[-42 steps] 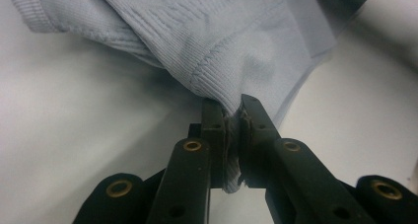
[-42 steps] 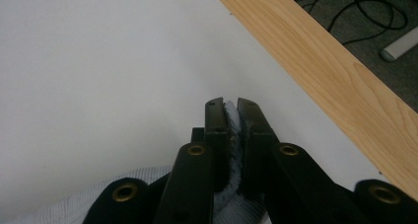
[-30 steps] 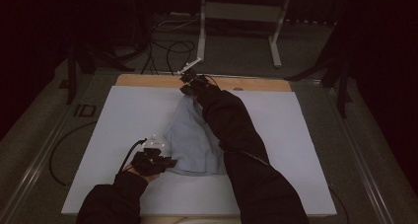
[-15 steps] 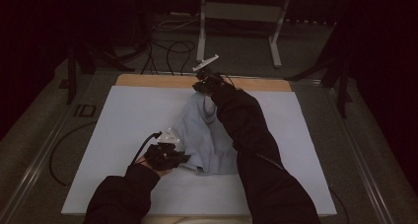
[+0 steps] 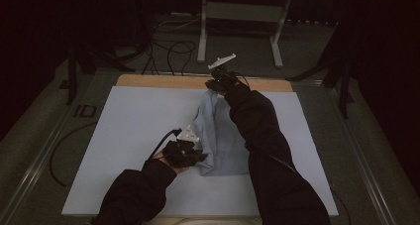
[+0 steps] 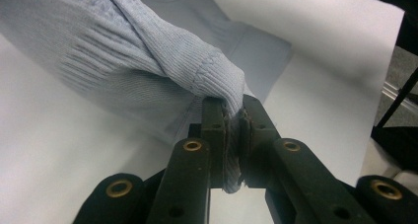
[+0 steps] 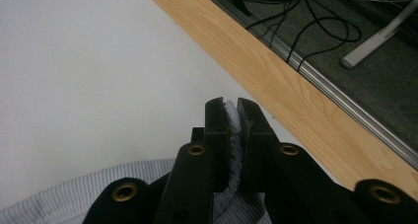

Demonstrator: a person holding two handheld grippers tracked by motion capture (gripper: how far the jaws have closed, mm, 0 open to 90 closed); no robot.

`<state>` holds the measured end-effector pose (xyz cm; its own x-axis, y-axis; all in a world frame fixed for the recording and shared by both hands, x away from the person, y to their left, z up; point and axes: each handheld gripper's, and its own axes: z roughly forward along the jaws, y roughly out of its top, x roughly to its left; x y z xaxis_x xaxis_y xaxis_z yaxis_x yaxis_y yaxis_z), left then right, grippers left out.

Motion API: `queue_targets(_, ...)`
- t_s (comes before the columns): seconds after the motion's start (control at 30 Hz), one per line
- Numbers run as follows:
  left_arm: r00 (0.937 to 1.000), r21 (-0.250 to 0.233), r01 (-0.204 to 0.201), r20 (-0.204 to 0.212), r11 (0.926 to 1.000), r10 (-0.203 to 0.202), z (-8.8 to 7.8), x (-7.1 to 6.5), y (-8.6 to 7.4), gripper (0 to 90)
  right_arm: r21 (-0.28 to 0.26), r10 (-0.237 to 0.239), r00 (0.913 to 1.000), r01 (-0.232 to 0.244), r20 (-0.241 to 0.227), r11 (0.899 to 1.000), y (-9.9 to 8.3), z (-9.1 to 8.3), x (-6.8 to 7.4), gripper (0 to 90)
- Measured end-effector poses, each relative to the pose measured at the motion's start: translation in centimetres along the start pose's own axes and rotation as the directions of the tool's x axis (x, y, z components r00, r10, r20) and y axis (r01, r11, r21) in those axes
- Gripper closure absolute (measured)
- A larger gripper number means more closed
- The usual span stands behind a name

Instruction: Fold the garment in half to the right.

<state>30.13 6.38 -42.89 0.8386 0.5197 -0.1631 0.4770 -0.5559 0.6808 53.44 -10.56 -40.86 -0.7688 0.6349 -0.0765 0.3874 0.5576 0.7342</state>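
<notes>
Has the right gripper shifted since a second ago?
Yes. In the high view the right gripper, shut on the blue sweater, has moved right along the table's wooden far edge and slightly beyond it.

No text, label or number is readable.

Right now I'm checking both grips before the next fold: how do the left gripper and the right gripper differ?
The left gripper sits near the table's front edge; the right gripper is at the far side, by the wooden strip. The left pinches a thick ribbed edge of the light blue sweater; the right clamps a thinner bit. Both are shut on the sweater.
</notes>
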Motion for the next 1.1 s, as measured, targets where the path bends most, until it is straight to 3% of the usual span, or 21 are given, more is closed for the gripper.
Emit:
queue_targets(0.37, 0.9969, 0.015, -0.077, 0.018, 0.9969, 0.076, 1.9, -1.4, 1.7, 83.9, -0.014, 0.030, 0.9995, -0.030, 0.007, 0.999, -1.9, -1.2, -1.4, 84.6)
queue_targets(0.83, 0.9940, 0.032, -0.099, 0.050, 0.9946, 0.097, 4.8, -2.4, 3.3, 83.8, -0.012, 0.059, 0.9982, -0.059, 0.010, 0.998, -4.1, -1.5, -2.9, 84.6)
queue_targets(1.1, 0.9933, 0.055, -0.109, 0.047, 0.9925, 0.106, 6.8, -3.2, 4.1, 83.9, 0.004, 0.074, 0.9972, -0.074, -0.004, 0.997, -5.3, 0.0, -3.1, 84.5)
